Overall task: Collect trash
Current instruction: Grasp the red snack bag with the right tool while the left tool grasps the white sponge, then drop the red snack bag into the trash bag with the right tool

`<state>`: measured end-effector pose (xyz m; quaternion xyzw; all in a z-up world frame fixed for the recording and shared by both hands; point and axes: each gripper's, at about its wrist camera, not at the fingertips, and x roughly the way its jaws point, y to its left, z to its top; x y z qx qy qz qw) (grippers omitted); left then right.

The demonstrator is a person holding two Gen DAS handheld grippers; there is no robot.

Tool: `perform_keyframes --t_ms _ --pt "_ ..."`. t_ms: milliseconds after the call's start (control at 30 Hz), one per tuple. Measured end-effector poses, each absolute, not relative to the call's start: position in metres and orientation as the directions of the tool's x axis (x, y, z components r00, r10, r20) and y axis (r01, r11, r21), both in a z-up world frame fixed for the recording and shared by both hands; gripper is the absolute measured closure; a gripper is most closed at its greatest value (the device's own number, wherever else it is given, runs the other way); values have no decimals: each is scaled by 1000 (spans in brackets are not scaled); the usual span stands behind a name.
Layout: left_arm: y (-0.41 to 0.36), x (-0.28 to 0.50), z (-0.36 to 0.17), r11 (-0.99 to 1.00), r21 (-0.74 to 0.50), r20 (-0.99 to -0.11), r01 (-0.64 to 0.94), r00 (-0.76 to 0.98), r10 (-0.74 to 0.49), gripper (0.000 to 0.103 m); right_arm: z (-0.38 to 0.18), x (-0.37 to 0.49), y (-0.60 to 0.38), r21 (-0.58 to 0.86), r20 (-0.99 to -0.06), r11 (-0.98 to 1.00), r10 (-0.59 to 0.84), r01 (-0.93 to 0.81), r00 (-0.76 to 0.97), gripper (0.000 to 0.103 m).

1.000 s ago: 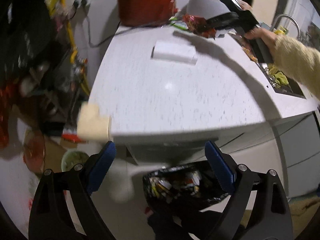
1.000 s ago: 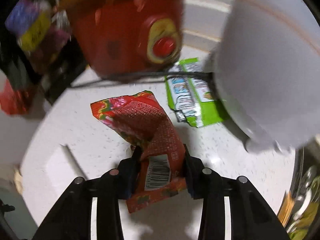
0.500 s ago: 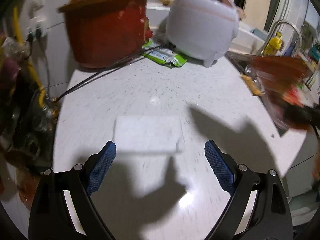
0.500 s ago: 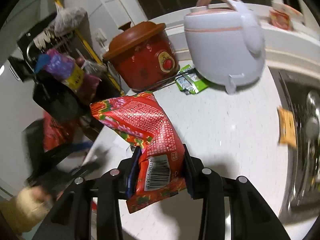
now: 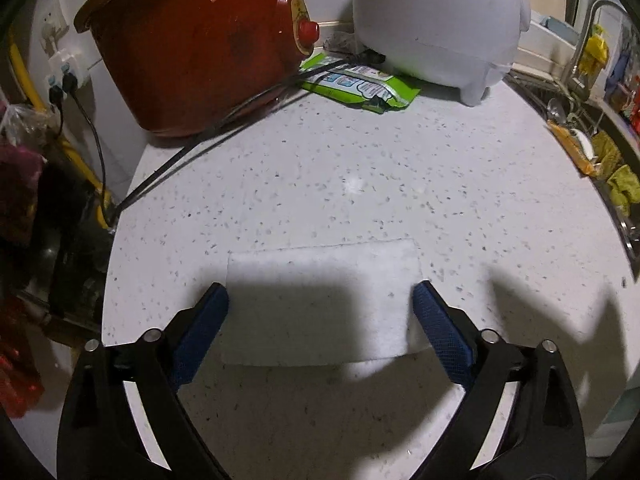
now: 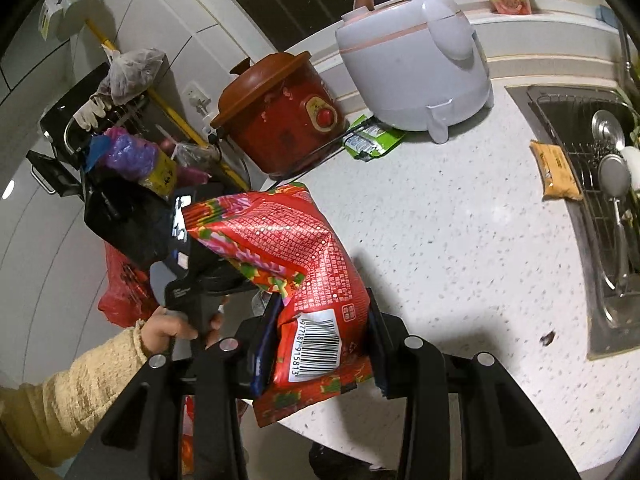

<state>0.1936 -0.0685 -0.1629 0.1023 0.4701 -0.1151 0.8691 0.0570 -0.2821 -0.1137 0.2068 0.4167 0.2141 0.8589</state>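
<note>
A flat white paper sheet point(image 5: 320, 300) lies on the speckled counter point(image 5: 360, 184). My left gripper point(image 5: 320, 320) is open, its blue-padded fingers on either side of the sheet just above the counter. My right gripper point(image 6: 320, 344) is shut on a red snack wrapper point(image 6: 296, 264) with a barcode, held above the counter's front edge. A green wrapper point(image 5: 360, 86) lies under a black cord between the red cooker and the white rice cooker; it also shows in the right wrist view point(image 6: 372, 140). A yellow wrapper point(image 6: 556, 170) lies by the sink.
A red slow cooker point(image 5: 200, 40) and a white rice cooker point(image 5: 436, 20) stand at the back of the counter. A black cord point(image 5: 192, 156) runs across the left. The sink point(image 6: 600, 200) with a rack and ladles is on the right. Bags and clutter point(image 6: 128, 168) fill the left side.
My left gripper has swung up from the trash bin below the counter and closed in on the white sheet. My right gripper has lifted the red wrapper away from the cookers, back towards the counter's edge.
</note>
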Motion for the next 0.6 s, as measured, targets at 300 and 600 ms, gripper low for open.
perform_keyframes --t_ms 300,600 --pt "-62 193 -171 961 6 -828 276 540 -150 11 -112 46 -282 565 -602 805 554 -183 575 64" --pt "-26 99 -116 920 -119 -734 373 591 -334 15 -101 7 -283 579 -575 790 571 -201 586 64"
